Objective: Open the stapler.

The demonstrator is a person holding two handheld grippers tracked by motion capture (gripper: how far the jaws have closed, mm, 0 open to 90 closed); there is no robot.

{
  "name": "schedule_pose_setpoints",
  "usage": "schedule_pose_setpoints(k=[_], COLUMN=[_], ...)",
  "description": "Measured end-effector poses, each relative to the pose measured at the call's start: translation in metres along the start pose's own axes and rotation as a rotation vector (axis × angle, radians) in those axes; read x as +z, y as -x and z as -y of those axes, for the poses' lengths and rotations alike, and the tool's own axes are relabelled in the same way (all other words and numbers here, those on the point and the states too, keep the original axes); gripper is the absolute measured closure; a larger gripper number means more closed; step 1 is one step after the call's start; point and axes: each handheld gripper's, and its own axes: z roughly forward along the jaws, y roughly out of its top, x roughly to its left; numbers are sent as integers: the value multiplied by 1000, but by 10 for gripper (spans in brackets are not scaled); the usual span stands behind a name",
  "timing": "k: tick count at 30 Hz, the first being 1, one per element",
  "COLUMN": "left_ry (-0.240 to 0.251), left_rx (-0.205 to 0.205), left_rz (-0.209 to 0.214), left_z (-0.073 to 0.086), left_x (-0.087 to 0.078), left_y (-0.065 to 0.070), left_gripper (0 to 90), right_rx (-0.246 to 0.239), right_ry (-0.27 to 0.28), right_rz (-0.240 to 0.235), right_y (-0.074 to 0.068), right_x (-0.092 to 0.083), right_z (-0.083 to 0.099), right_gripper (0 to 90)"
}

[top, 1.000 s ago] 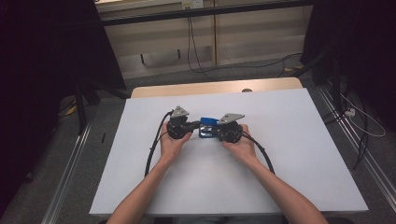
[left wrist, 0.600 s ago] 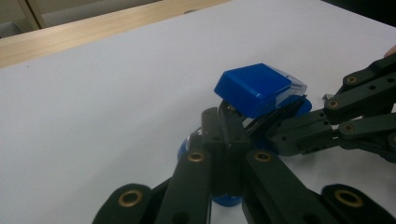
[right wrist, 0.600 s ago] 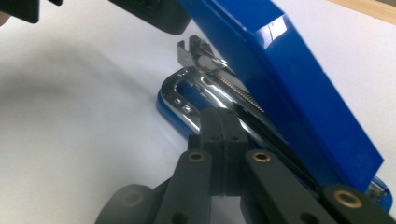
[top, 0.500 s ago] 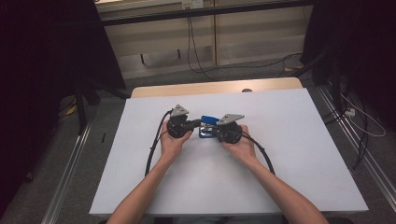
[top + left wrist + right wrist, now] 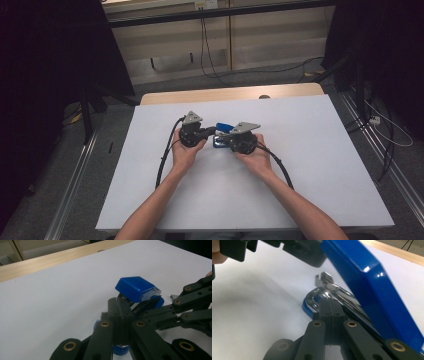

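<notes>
A blue stapler [image 5: 222,130] lies on the white table [image 5: 325,150], its blue lid [image 5: 135,288] swung up off the chrome magazine [image 5: 329,290]. My left gripper [image 5: 212,131] comes at it from the left, and its jaws [image 5: 122,305] are pressed together over the stapler's base. From the right, my right gripper [image 5: 223,140] reaches in with its jaws together [image 5: 329,303], their tips lying on the chrome part under the raised lid [image 5: 372,290]. In the left gripper view, the right gripper [image 5: 140,312] pokes in between lid and base. I see nothing clamped between either pair of pads.
A wooden strip [image 5: 230,95] runs along the table's far edge. Black cables [image 5: 165,160] trail from both grippers back toward the person. Dark stands and floor cables [image 5: 385,130] flank the table, which is white and bare to the left and right of the hands.
</notes>
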Motion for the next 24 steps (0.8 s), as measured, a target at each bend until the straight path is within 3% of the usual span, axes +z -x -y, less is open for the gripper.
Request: schedule_pose_setpoints(k=[5,17,24], left_ry=[2,16,-6], left_rx=[-8,-13,-24], left_rz=[5,9,20], left_z=[1,-2,1], left_x=[1,1,2], left_y=[-2,-1,-6], left_gripper=[900,900,900], right_rx=[8,19,8], right_ry=[36,85,83], right_rz=[38,74,94], right_y=[-5,-9,-11], right_x=[1,6,9], right_z=[-3,-10,-11], right_gripper=[900,900,900])
